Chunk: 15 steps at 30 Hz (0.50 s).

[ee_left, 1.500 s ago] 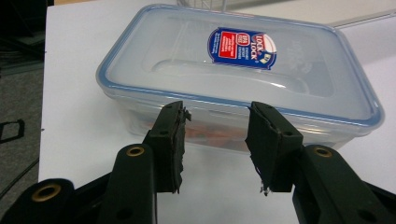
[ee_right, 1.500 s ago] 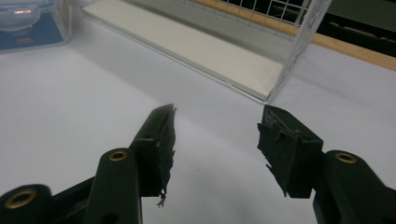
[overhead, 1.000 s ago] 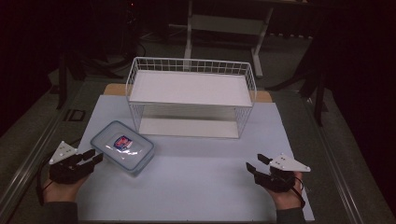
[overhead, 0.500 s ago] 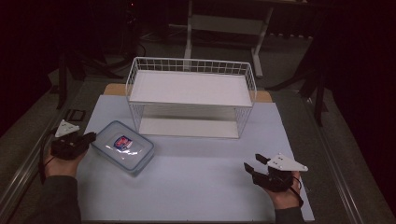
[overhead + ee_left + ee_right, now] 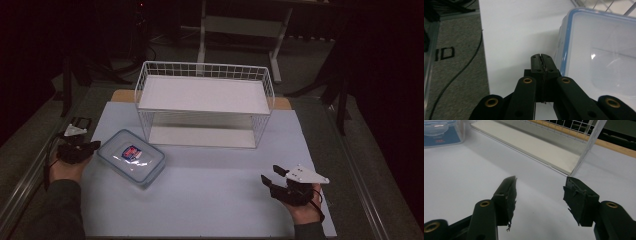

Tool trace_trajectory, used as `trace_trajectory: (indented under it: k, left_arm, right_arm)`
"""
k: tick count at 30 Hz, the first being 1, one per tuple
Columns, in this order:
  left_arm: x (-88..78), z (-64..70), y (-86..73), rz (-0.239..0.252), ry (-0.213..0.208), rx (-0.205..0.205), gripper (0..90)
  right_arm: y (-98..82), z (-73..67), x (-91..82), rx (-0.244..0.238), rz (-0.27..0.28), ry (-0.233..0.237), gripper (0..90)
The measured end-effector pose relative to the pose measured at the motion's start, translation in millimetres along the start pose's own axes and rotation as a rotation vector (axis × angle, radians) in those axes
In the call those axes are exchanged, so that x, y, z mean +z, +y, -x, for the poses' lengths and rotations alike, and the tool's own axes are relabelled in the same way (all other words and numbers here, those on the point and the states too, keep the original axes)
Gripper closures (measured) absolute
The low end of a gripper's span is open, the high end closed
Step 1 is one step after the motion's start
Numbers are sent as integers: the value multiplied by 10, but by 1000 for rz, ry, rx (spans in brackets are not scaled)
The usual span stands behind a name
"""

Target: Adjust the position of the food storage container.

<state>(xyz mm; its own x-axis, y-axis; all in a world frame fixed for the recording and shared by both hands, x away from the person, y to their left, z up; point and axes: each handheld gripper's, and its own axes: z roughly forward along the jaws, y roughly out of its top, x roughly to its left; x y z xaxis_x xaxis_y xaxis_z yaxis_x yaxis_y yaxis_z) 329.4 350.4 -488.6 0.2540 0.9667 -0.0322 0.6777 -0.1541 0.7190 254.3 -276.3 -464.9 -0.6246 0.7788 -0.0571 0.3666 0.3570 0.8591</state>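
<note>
A clear plastic box with a blue-rimmed lid [image 5: 131, 158] lies flat on the white mat, left of centre; its lid fills the right of the left gripper view [image 5: 599, 50] and it shows at the top left of the right gripper view [image 5: 441, 132]. My left gripper [image 5: 92, 146] [image 5: 541, 58] is shut, empty, and sits just beside the box's left edge. My right gripper [image 5: 266, 180] [image 5: 539, 192] rests low over the mat near the front right, open with nothing between its jaws.
A white wire two-level rack [image 5: 205, 102] [image 5: 564, 147] stands at the back middle of the mat [image 5: 215, 200]. A grey table border with a black cable [image 5: 454, 75] runs along the left side. Dark floor and a stand lie beyond.
My left hand has moved forward and inward, bringing its gripper from the front left up to the box's left edge. The right gripper has stayed in place.
</note>
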Motion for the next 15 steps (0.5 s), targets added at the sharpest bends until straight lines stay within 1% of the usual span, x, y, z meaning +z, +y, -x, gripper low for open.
trace_trajectory:
  k: [4,7,10,11,14,15]
  left_arm:
    - [9,-2,-7,7,-8,-6,896]
    - [-7,26,-13,2,-25,21,897]
    - [-30,96,-26,-1,-35,54,897]
    - [-39,119,-37,-1,-44,62,897]
    - [-71,192,-90,13,-69,66,897]
    - [-82,219,-112,18,-75,61,897]
  right_arm:
    - [-3,-4,6,-3,-2,3,429]
    - [-3,-5,7,-4,-2,5,429]
    - [-2,-8,10,-2,-3,6,430]
    - [-2,-10,9,-3,-4,6,430]
    - [2,-15,6,-5,-2,7,430]
    - [2,-15,5,-5,-2,8,430]
